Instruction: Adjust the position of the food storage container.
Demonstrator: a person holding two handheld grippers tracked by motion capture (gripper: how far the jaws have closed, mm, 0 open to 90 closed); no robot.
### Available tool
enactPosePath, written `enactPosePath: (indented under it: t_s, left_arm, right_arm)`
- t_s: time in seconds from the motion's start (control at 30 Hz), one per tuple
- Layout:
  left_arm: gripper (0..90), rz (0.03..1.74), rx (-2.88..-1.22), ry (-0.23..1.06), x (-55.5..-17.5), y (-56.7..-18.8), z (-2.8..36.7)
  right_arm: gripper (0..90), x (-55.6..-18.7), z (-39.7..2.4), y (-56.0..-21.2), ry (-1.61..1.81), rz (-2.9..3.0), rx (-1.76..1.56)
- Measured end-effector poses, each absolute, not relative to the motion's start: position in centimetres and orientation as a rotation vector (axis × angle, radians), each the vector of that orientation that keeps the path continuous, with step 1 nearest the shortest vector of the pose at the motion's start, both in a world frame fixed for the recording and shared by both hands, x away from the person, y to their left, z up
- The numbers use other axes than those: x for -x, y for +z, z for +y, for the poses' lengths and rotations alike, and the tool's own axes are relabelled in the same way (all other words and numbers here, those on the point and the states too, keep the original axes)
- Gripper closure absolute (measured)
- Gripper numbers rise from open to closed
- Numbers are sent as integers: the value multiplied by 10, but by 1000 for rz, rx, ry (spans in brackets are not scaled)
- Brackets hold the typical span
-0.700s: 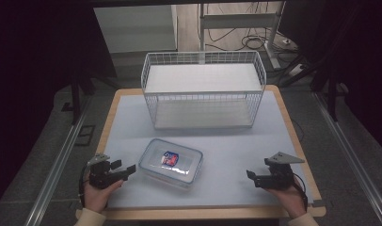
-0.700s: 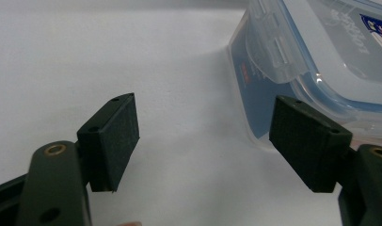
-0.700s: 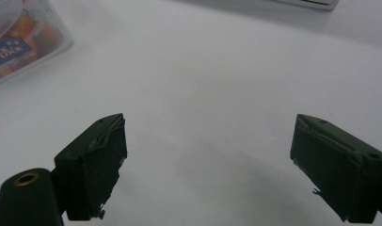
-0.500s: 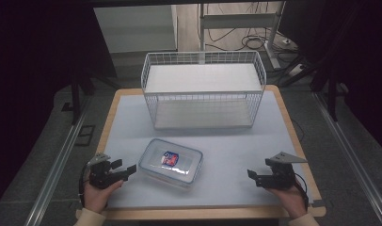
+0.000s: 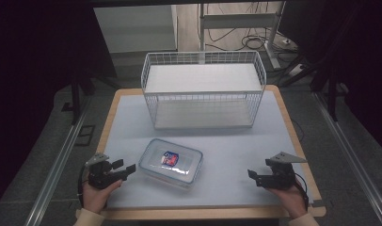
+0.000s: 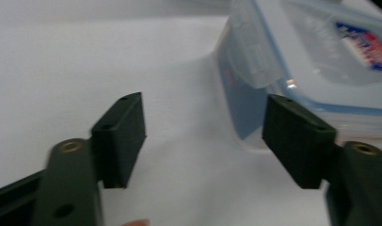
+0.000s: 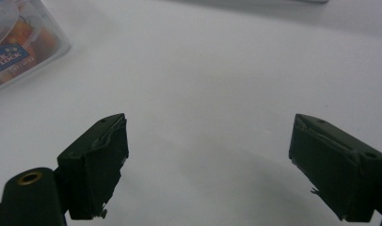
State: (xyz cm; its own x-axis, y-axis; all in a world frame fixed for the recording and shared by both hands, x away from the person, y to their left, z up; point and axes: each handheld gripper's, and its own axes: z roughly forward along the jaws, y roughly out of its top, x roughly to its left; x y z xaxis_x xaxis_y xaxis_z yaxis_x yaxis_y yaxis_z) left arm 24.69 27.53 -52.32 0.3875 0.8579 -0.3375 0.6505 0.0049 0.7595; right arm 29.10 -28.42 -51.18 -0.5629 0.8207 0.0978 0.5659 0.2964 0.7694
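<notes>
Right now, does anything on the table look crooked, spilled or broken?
Only the clear food container: it lies at a slant to the table edges, while the wire basket behind it stands square. Its lid is on, and nothing looks spilled or damaged.

A lab: bare test table, floor cables, dark surroundings.

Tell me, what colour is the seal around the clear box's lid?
Blue, clearest in the left gripper view on the clear box.
</notes>
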Motion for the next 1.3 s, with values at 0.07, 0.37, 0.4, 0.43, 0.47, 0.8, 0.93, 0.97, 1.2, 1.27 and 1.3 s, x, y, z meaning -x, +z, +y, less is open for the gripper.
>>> enactPosePath:
  t_s: [0.07, 0.37, 0.4, 0.43, 0.47, 0.8, 0.93, 0.97, 1.2, 1.27, 1.3]
  left_arm:
    - [464, 1323, -1722, 297, -245, -519, 276]
    - [877, 1177, -1716, 307, -228, -489, 264]
    - [880, 1145, -1709, 278, -226, -485, 259]
    - [886, 1116, -1716, 265, -224, -482, 253]
    - [890, 1116, -1716, 265, -224, -482, 253]
    - [900, 821, -1959, 129, -207, -480, 171]
    - [900, 807, -2011, 101, -209, -489, 157]
    - [900, 801, -2031, 96, -210, -491, 152]
    - [900, 729, -2194, 99, -216, -506, 118]
    - [900, 726, -2215, 93, -218, -510, 113]
    - [900, 726, -2215, 93, -218, -510, 113]
  right_arm:
    - [125, -291, -284, -512, 1136, 2255, -1254]
    - [126, -292, -283, -514, 1119, 2268, -1253]
    - [128, -292, -283, -514, 1117, 2270, -1257]
    - [130, -292, -283, -515, 1117, 2268, -1257]
    - [130, -292, -283, -515, 1117, 2268, -1257]
    - [138, -291, -281, -515, 1118, 2263, -1256]
    - [138, -292, -281, -515, 1120, 2266, -1256]
    - [138, -291, -281, -515, 1121, 2268, -1256]
    - [143, -292, -280, -514, 1133, 2269, -1244]
    - [143, -292, -280, -514, 1134, 2269, -1245]
    - [143, -292, -280, -514, 1134, 2269, -1245]
